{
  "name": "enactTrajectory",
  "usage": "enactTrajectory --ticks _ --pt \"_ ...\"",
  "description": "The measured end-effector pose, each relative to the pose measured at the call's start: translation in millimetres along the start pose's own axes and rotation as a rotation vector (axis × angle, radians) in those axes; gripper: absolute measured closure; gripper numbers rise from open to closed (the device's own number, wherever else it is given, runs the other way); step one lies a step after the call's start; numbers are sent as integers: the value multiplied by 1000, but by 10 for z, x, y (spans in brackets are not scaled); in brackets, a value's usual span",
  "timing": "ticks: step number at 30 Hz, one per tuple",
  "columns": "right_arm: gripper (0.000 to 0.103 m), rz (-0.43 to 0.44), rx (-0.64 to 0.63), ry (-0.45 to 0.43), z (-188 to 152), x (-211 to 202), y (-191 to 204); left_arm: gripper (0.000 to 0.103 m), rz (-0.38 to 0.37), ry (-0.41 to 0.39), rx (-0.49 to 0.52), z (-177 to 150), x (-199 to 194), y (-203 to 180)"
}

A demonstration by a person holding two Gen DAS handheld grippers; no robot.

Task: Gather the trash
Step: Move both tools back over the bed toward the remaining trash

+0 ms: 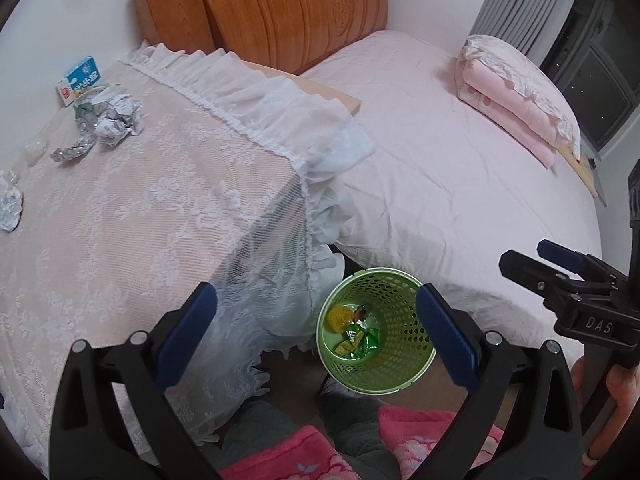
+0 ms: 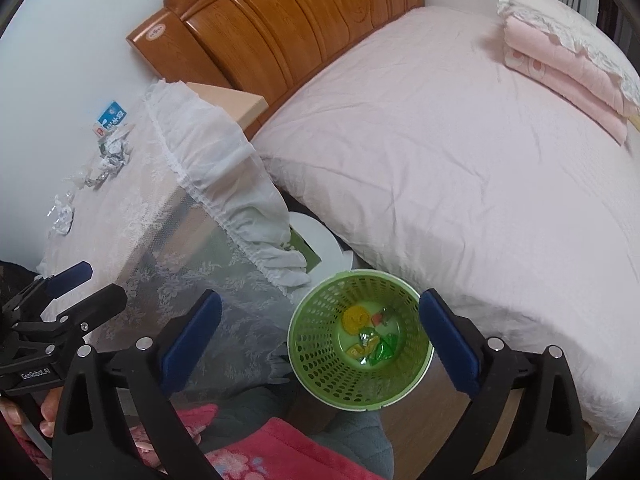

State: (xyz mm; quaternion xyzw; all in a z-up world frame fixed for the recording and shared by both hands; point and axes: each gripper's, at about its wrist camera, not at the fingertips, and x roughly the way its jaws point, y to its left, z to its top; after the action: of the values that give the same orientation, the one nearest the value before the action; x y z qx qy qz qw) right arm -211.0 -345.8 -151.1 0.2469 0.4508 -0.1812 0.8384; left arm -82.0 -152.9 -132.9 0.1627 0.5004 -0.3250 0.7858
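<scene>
Mostly the trash still sits on the lace-covered table (image 1: 140,208): crumpled paper balls (image 1: 116,118), a foil strip (image 1: 74,151), a blue-and-white carton (image 1: 80,78) at the far edge by the wall, and more crumpled foil (image 1: 11,206) nearer the left. All of it looks light and crushable; the paper wads should pinch anywhere across the bulk, the flat foil strip likely needs an edge grip and may slide on the lace, the carton is stiffer and best taken across its narrow sides. Green perforated waste basket (image 2: 360,344) stands on the floor between table and bed (image 2: 460,184), candy wrappers (image 2: 370,342) already at the bottom. Left gripper (image 1: 316,328) has fingers spread wide, empty. Right gripper (image 2: 320,332) is likewise spread, empty, above the basket.
</scene>
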Motion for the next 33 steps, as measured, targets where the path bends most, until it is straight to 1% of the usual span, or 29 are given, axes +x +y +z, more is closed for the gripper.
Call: enactTrajectory --ticks 4,8,12,14,16,18,20,21,27,30,33 --pt "2 34 -81 -77 192 -50 342 8 53 -34 -60 23 -133 348" --pt "2 70 -153 -117 396 -23 709 8 106 -63 -131 34 -268 747" --pt "2 125 -213 -144 548 -5 1107 8 158 -83 -208 13 -384 1158" --pt "2 166 -249 -153 625 27 1320 8 180 -88 -249 -3 -424 1373" --pt "2 189 -271 -151 684 63 1514 8 199 -91 -290 -16 -453 1572" --pt "2 216 -284 -151 735 92 1680 8 214 -95 -326 -36 -475 1727" --pt "2 270 -296 -154 788 95 1817 8 227 -99 -354 -41 -493 1876" --pt "2 279 -303 -156 797 105 1872 8 234 -102 -363 -44 -502 1931" --pt "2 274 -381 -168 944 209 2271 8 238 -101 -410 22 -453 2234" --pt "2 252 -410 -177 1031 290 2425 8 244 -98 -421 64 -413 2359" --pt "2 249 -443 -153 1134 452 2574 8 239 -87 -431 122 -351 2483"
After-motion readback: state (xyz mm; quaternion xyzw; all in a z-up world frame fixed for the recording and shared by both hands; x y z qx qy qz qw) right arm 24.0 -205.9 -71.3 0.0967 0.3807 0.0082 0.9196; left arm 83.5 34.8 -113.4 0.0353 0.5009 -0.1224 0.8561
